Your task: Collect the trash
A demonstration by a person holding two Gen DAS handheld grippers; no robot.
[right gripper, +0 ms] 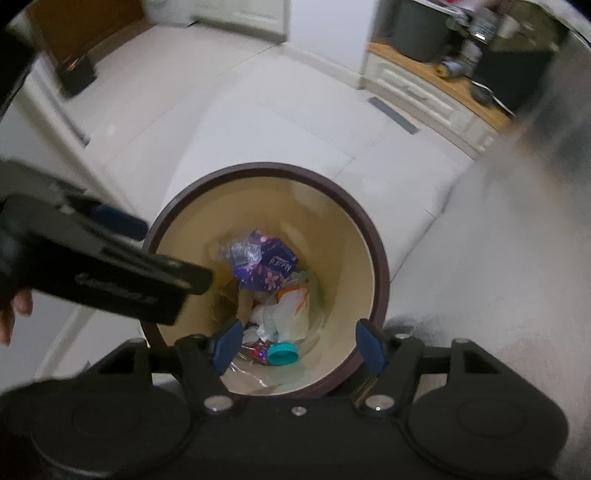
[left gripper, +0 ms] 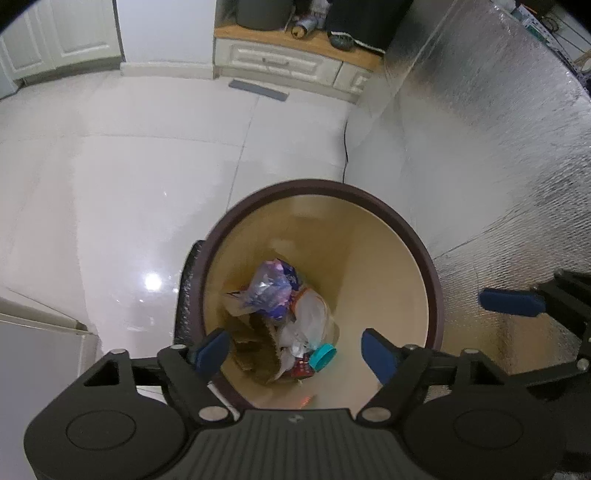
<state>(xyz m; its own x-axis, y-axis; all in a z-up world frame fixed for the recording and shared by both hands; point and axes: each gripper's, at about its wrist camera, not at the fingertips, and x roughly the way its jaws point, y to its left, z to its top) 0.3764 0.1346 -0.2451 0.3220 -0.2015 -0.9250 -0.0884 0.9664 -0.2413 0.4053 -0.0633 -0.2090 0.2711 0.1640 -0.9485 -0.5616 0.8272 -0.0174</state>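
Ahead of the jaws, glossy white floor tiles (left gripper: pixel 147 155) spread to a white cabinet with a drawer (left gripper: pixel 275 62). Its wooden top (left gripper: pixel 258 37) carries a dark grey bin (left gripper: pixel 264 14). To the right hangs silver foil sheeting (left gripper: pixel 498 129).

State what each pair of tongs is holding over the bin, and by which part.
Nothing is held. The left tongs and right tongs both stand open above the bin, nothing between their pads; the trash lies in its bottom.

The bin (left gripper: pixel 399 221) mouth gapes wide; trash (left gripper: pixel 284 317) fills only its bottom. The foil-covered wall (left gripper: pixel 498 147) crowds one side, with bare floor (left gripper: pixel 147 166) on the other.
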